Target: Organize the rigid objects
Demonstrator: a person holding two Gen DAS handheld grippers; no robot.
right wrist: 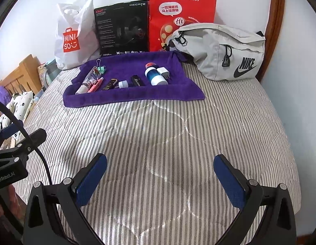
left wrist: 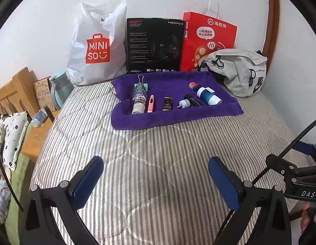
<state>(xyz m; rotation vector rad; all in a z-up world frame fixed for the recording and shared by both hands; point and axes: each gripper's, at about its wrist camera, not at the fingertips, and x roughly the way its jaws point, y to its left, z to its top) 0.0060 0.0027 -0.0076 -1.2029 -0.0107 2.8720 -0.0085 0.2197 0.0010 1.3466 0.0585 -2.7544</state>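
Both hand-held grippers, left (left wrist: 155, 183) and right (right wrist: 160, 180), are hovering wide open, empty. Small rigid items are lying on the far purple towel (right wrist: 137, 96); the blue-white bottle (right wrist: 154, 75) looks light, slippery, best gripped mid-body.

Both fisheye views look forward and slightly down along their own blue-padded fingers, from low over the near part of the striped bedspread (left wrist: 158, 163), facing the white wall at the far side of the bed. The left wrist view sits further left, catching the wooden headboard (left wrist: 17, 89) at its left edge; the right wrist view sits further right. Both share the purple towel (left wrist: 178, 118), well ahead, and the bags and black box behind it.
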